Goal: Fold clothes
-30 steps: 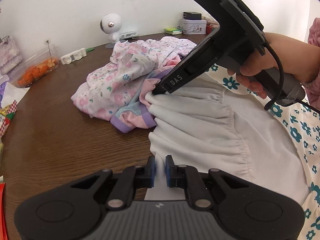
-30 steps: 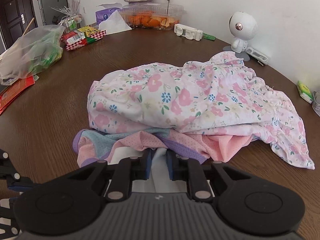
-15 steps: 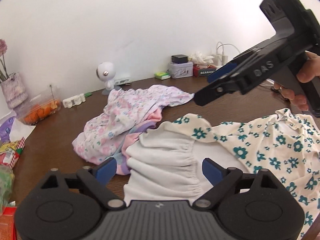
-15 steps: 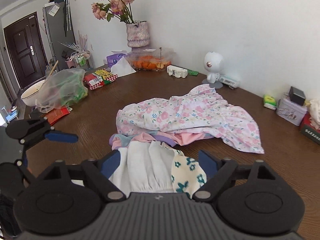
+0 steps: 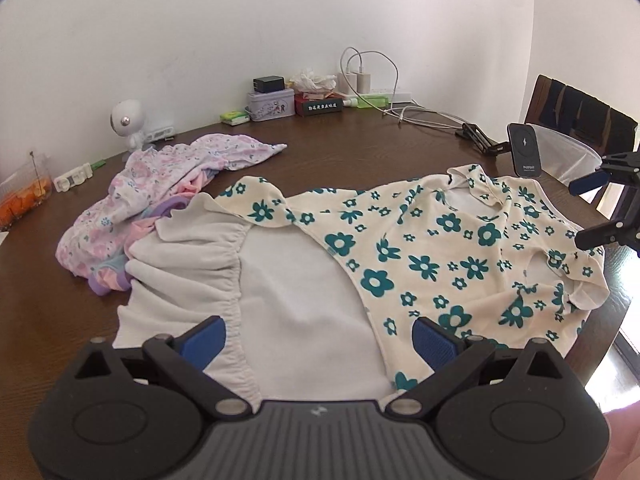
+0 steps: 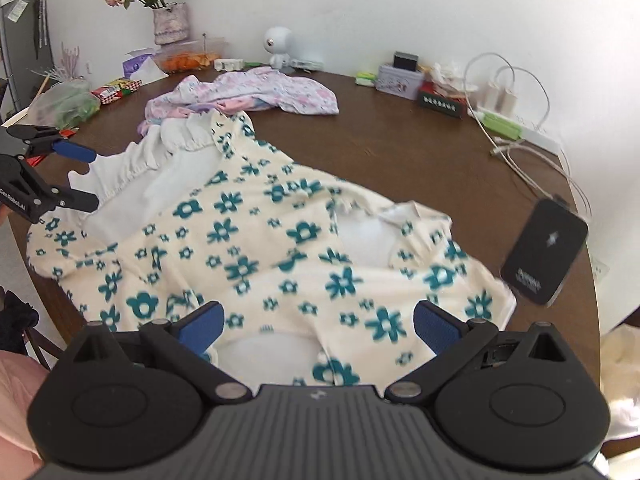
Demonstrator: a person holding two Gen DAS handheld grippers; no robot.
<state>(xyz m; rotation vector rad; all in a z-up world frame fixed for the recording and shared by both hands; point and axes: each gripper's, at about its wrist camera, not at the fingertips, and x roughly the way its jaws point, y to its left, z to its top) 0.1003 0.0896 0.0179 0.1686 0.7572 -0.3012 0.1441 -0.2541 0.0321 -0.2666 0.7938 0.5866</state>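
A cream dress with teal flowers lies spread on the brown table, its white inner side turned up at the gathered hem. My left gripper hovers over the hem end, jaws wide and still opening, gripping nothing. My right gripper hovers over the collar end of the dress, jaws also opening, nothing pressed between them. Each gripper shows in the other's view: the right gripper at the right edge, the left gripper at the left edge. A pile of pink floral clothes touches the hem.
A black charger stand stands beside the collar, close to my right gripper's view. White cables, a tin box, a white toy robot and a food tub line the wall. The table edge curves near on the right.
Both grippers let go of the white hem and opened wide. They pulled back from the clothes pile; the right one swung far over to the collar end. The dress now lies spread.
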